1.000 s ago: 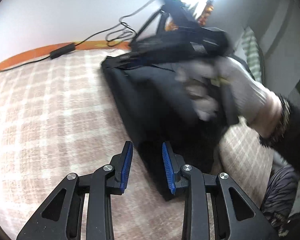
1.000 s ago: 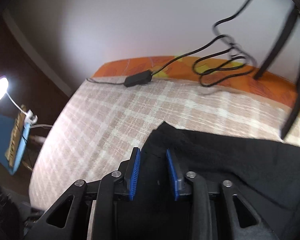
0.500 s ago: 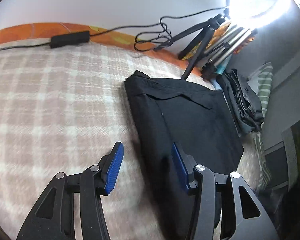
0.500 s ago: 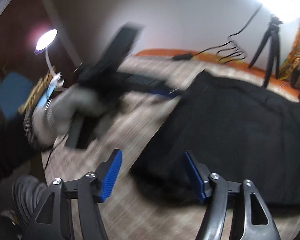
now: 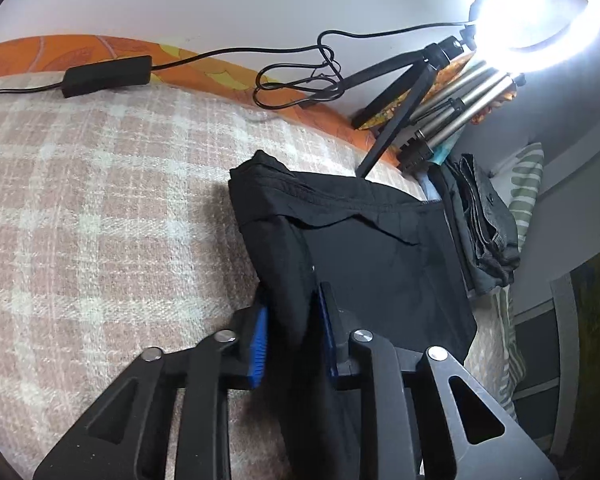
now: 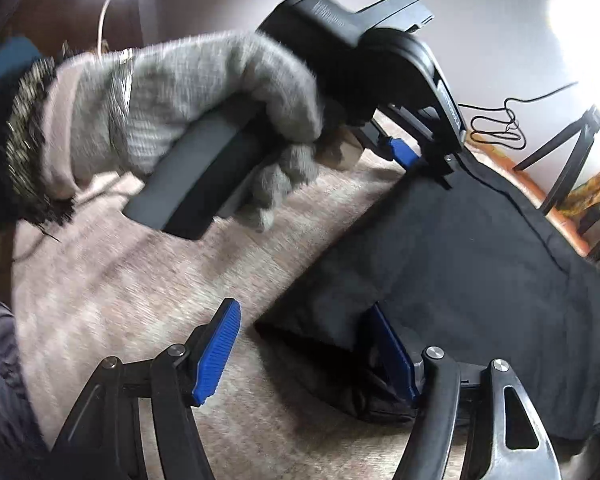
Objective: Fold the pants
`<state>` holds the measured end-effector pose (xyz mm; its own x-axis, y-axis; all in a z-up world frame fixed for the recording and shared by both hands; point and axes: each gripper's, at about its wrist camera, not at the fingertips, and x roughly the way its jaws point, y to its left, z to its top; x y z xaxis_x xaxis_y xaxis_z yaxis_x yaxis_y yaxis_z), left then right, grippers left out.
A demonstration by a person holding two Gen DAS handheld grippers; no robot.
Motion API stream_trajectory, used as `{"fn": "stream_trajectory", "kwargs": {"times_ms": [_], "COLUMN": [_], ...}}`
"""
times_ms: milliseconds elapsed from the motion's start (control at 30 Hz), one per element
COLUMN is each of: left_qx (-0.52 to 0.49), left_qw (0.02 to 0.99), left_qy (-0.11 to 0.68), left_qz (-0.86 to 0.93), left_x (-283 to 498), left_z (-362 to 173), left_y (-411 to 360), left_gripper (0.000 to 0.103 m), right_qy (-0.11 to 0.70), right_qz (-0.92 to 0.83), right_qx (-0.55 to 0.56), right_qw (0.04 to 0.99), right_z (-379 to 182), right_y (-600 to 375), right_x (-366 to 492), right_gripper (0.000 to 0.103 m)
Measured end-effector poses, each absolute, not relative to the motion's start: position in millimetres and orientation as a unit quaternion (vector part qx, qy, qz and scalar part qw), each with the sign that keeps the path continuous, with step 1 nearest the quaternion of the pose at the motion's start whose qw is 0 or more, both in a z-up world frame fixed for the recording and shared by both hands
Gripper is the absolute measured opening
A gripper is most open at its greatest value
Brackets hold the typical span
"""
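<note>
- Risk: the left gripper (image 5: 292, 340) has pinched a raised ridge along the long edge of the folded black fabric pants (image 5: 380, 256). If only the top layer sits between the blue pads, a lift would peel the stack open instead of carrying it whole.
- Risk: the right gripper (image 6: 312, 350) stands released, jaws wide, straddling the near corner of the pants (image 6: 460, 264) without pressing. If the left lifts first, the cloth could sag and lose its square fold.
- Risk: the black tripod leg (image 5: 392, 120) rests at the far edge of the pants; a drag toward 12 o'clock could snag it or the looped black cable (image 5: 300, 80).
- Left gripper state: jaws have just been closing, now clenched on pants fabric.
- Position, left wrist view: pants spread from the pads toward 1 o'clock across the pink-and-white checked woven blanket (image 5: 100, 220).
- Position, right wrist view: pants lie from between the fingers out to 2 o'clock; the grey-gloved left hand (image 6: 188, 96) sits at 11 o'clock.
</note>
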<state>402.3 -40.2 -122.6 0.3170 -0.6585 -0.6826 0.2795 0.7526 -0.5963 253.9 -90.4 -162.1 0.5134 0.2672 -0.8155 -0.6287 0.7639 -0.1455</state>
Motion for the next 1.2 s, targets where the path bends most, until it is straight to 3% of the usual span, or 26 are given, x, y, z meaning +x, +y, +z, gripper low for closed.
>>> {"fn": "stream_trajectory", "kwargs": {"times_ms": [233,367,433,533,1200], "left_qx": [-0.188,-0.189,-0.188,-0.186,-0.120], "left_qw": [0.793,0.796,0.798,0.803,0.828], "left_qy": [0.493,0.490,0.487,0.480,0.432], "left_qz": [-0.303,-0.302,-0.302,-0.300,-0.337], "left_x": [403.1,404.6,404.7,404.3,413.8], "left_z": [-112.2,-105.5,-101.0,-92.6,-30.5], "left_y": [-40.3,-43.1,-44.7,-47.8,-149.5], "left_gripper": [0.009,0.008,0.008,0.008,0.007], "right_qy": [0.409,0.403,0.396,0.388,0.316], "right_qz": [0.245,0.250,0.251,0.256,0.224], "right_qx": [-0.237,-0.243,-0.245,-0.215,-0.023], "right_qw": [0.846,0.846,0.849,0.859,0.922], "right_z": [-166.5,-163.6,-161.0,-149.6,-58.7], "right_y": [-89.1,-90.3,-93.5,-106.9,-230.2], "right_x": [259.4,256.8,254.4,257.4,253.7], "right_gripper": [0.067,0.040,0.020,0.007,0.005]}}
